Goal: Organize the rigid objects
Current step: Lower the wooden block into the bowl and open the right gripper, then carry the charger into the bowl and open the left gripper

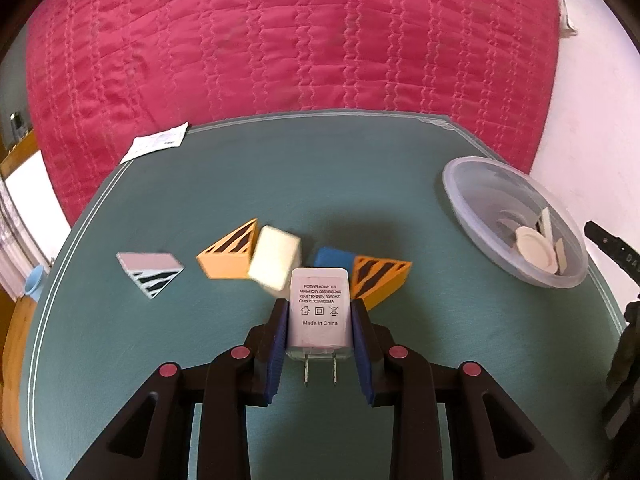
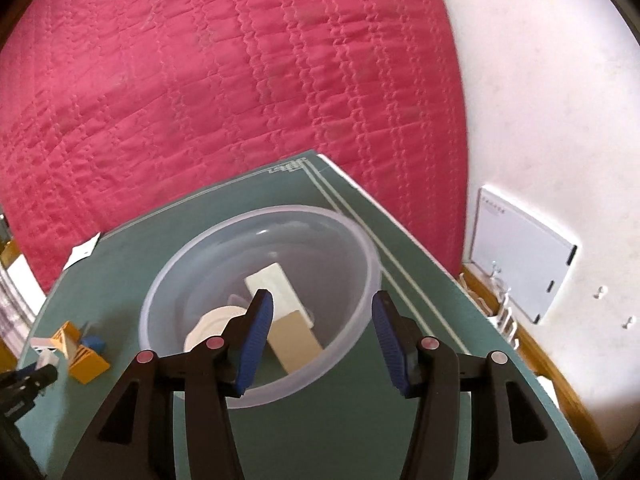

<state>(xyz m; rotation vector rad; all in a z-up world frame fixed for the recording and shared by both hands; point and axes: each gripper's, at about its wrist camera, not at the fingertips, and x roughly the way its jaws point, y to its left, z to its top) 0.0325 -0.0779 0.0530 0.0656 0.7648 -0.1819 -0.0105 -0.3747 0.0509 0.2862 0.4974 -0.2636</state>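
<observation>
Power adapter (image 1: 319, 312) is clamped in left gripper (image 1: 319, 306); right gripper (image 2: 322, 312) stands parted, empty, over bowl (image 2: 208, 236). Adapter should be carried level and released low inside bowl.

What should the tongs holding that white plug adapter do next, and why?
Probably carry it right toward the clear bowl. The left tongs grip the adapter, white pieces already lie in the bowl, and the right tongs stand open there.

Green table mat (image 2: 400, 280) butts against a bed's quilted magenta bedspread (image 2: 224, 92). White wall (image 2: 540, 100) right of the bedspread, white panel (image 2: 520, 264) mounted low on it, wooden trim (image 2: 548, 372) below
</observation>
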